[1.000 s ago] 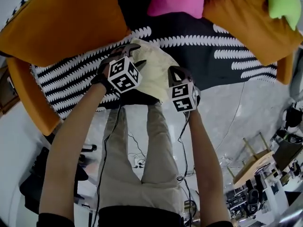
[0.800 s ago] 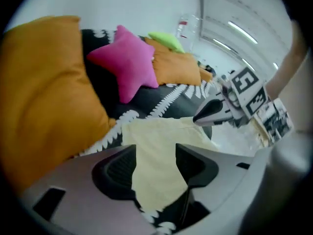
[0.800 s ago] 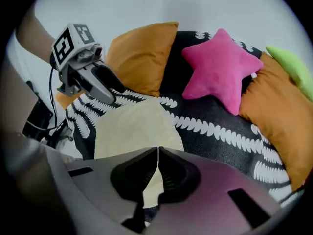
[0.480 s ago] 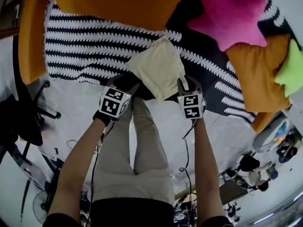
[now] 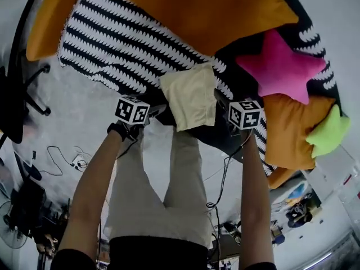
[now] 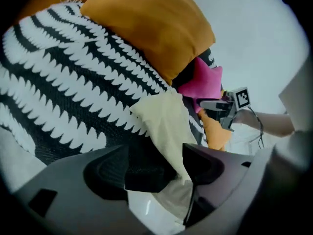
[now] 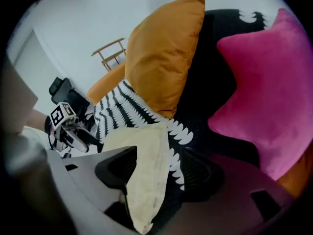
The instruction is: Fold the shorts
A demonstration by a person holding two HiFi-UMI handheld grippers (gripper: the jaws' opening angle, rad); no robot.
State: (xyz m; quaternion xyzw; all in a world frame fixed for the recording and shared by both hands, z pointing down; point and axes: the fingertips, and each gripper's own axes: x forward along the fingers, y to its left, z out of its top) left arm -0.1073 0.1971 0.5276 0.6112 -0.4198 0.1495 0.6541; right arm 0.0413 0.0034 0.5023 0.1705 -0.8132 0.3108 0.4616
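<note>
The cream shorts (image 5: 191, 97) lie folded into a small rectangle at the front edge of the black-and-white blanket (image 5: 112, 44). My left gripper (image 5: 156, 111) sits at their near left corner. Its jaws have just been opening and stand open, with the shorts' edge (image 6: 166, 126) loose between them beside the right jaw. My right gripper (image 5: 224, 107) is at the near right corner. Its jaws have also just been opening, and the shorts' folded edge (image 7: 144, 165) lies between them unpressed, next to the left jaw.
The blanket covers an orange sofa. A big orange cushion (image 5: 197, 10) lies behind the shorts, a pink star pillow (image 5: 281, 66) to the right, then another orange cushion (image 5: 289, 131) and a green pillow (image 5: 329, 134). My legs and floor cables are below.
The left gripper has come off the top of the shorts, rolled over and drawn back to their left corner. The right gripper has shifted right of the shorts. The shorts now lie flat.
</note>
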